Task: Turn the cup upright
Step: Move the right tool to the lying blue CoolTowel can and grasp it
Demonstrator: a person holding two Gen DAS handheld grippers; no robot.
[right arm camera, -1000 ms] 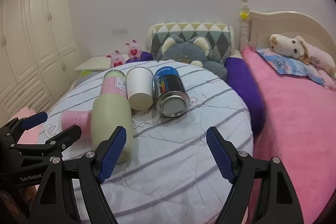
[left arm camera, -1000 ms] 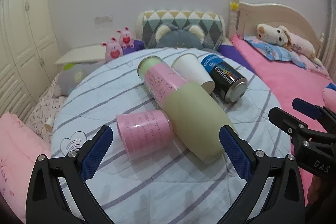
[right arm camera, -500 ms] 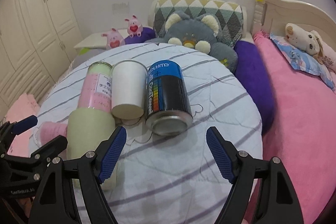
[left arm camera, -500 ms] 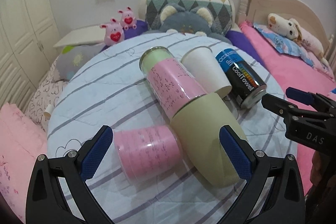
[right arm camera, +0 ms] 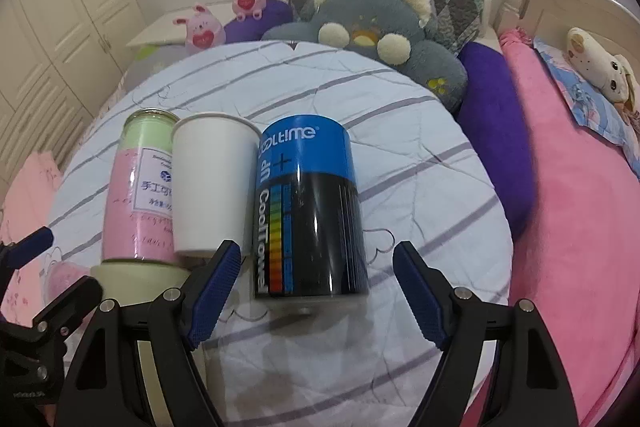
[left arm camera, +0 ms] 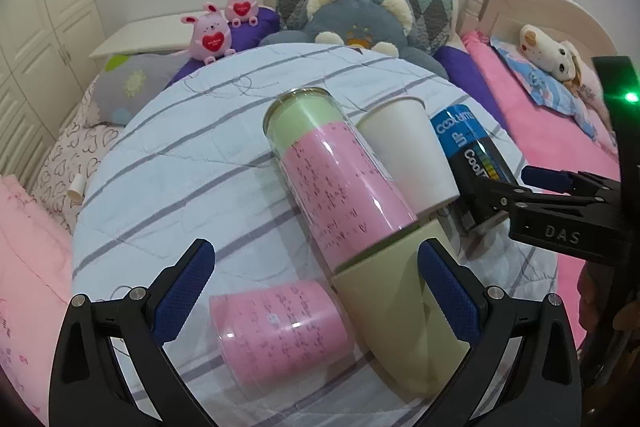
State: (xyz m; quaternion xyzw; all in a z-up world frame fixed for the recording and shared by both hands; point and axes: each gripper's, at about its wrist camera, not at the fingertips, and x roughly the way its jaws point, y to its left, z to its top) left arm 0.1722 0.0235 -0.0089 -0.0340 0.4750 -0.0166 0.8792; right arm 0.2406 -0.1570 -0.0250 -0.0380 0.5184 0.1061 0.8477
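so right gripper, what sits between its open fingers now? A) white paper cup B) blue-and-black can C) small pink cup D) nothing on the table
B: the right gripper is open, with the blue-and-black can lying on its side between the fingers; the white paper cup lies just left.

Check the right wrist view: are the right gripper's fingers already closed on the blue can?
No, the right gripper is open, its fingers either side of the lying blue can.
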